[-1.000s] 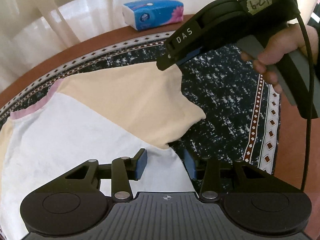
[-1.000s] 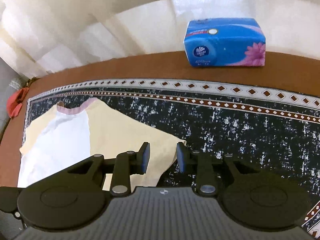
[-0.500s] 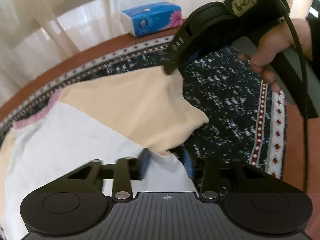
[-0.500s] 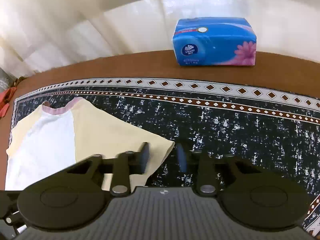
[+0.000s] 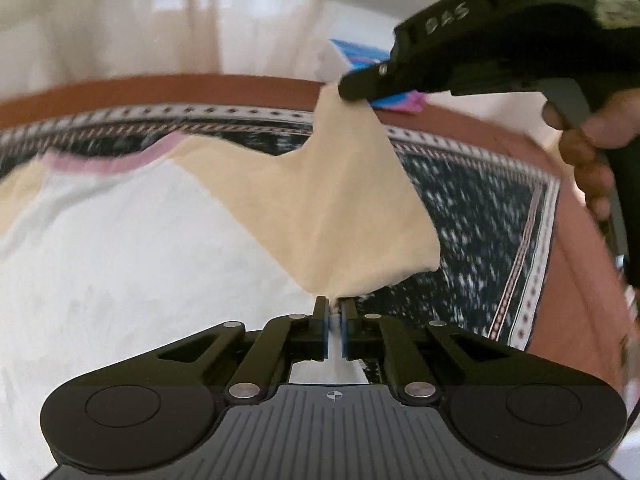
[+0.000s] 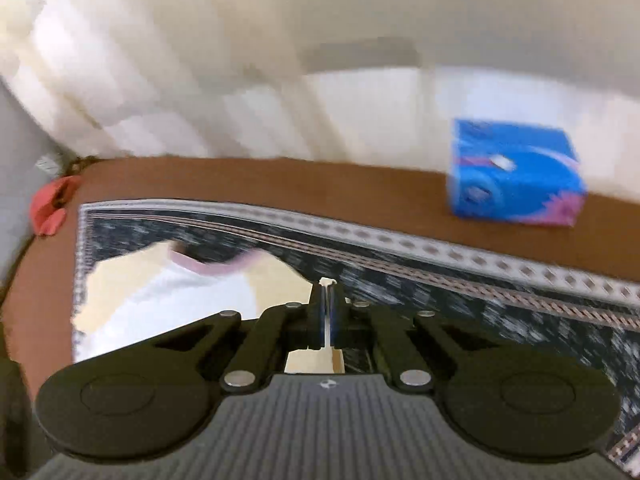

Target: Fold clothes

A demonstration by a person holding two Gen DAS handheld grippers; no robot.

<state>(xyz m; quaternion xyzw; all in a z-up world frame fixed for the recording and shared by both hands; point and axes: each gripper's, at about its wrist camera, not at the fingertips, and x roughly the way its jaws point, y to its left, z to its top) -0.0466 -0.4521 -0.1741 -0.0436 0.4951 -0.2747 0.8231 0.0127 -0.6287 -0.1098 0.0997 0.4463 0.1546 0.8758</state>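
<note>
The letters "DAS" are seen in pale print on the black body of the right gripper (image 5: 352,94), in the upper right of the left wrist view. A paper label on the same body, at the far upper right, is too blurred to be read. On the blue tissue pack (image 6: 516,172), at the right of the right wrist view, a round logo is made out, but its wording is smeared.

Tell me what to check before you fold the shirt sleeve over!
1. Left gripper pinching the sleeve: ok; its jaws have just been closing on cloth.
2. Right gripper pinching the sleeve's other corner: ok; it closed just now too.
3. Sleeve lifted off the mat: ok.
4. Rest of the shirt lying flat: ok.
5. Tissue box clear of the shirt: ok.
</note>
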